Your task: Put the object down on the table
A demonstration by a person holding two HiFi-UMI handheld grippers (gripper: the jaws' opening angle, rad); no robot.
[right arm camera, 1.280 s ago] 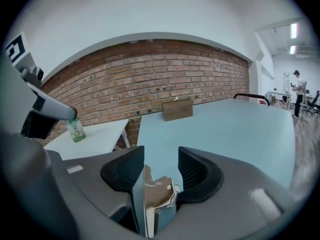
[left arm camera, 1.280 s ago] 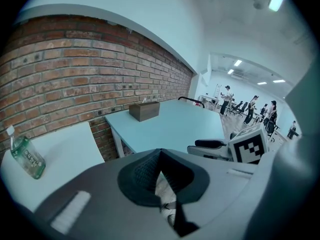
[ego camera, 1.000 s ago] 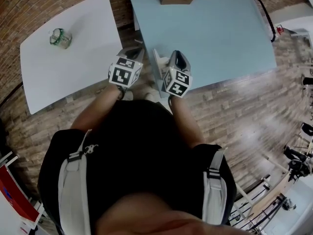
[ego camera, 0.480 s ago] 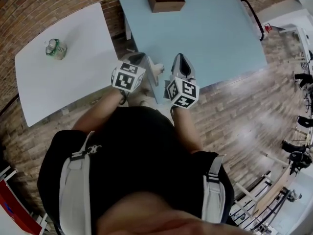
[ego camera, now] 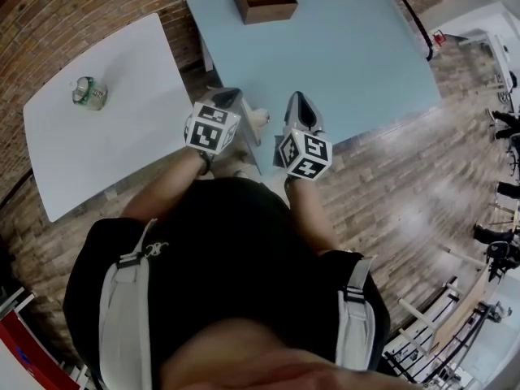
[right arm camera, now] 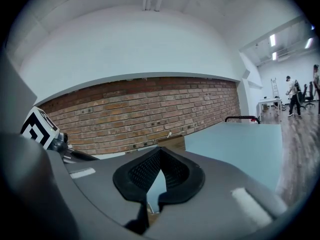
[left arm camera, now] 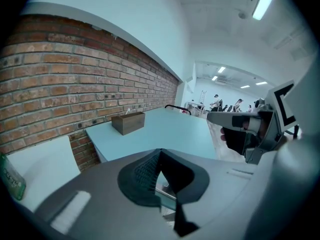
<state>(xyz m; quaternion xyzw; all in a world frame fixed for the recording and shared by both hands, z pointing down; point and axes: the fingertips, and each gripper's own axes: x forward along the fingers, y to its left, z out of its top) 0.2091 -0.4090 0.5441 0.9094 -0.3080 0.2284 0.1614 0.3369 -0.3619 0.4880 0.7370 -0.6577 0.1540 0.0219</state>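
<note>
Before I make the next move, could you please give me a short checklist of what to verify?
1. Left tongs shut, nothing between them: ok.
2. Right tongs shut, nothing between them: ok.
3. Green container rests on the white table, apart from both tongs: ok.
4. Container upright: cannot tell.
5. Wooden box sits far back on the blue table, away from both tongs: ok.
</note>
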